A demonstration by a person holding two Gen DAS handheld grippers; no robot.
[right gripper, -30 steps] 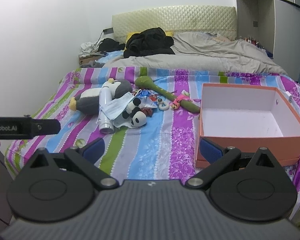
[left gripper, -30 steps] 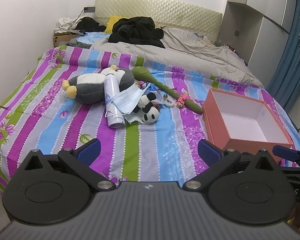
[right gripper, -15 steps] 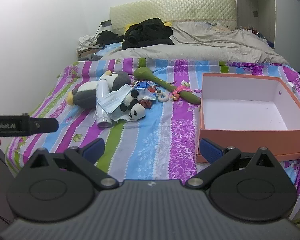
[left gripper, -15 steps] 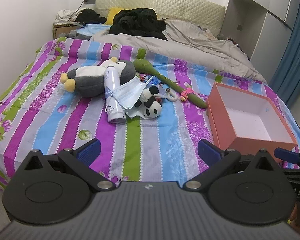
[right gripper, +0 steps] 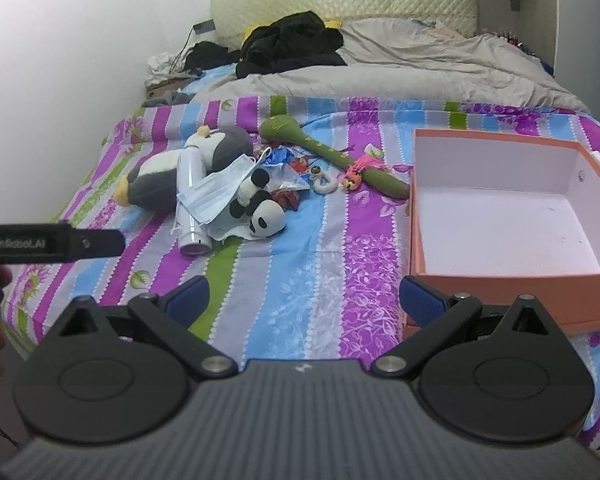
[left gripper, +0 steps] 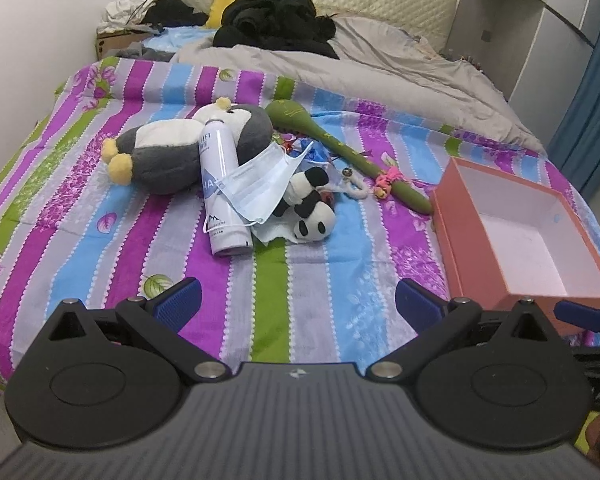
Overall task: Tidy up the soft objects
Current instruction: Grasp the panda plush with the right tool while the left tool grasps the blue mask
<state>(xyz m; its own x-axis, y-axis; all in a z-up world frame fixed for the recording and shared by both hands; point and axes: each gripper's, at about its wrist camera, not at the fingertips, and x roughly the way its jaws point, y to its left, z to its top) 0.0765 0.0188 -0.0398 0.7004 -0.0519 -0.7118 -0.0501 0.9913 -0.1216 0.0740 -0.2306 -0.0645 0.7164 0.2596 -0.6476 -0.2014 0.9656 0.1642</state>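
Soft toys heaped on the striped bedspread, both my tongs held wide over the near edge.

The grey-and-white plush penguin lies on its side left of the middle, with a white spray bottle leaning across it and a blue face mask draped over both. A small panda plush sits just beside the mask, touching crumpled wrappers. Behind them a long green plush stick runs toward the orange box, which sits open on the right with its white inside bare. My left gripper and right gripper hover apart from everything, each spread wide and holding nothing, above the bedspread.
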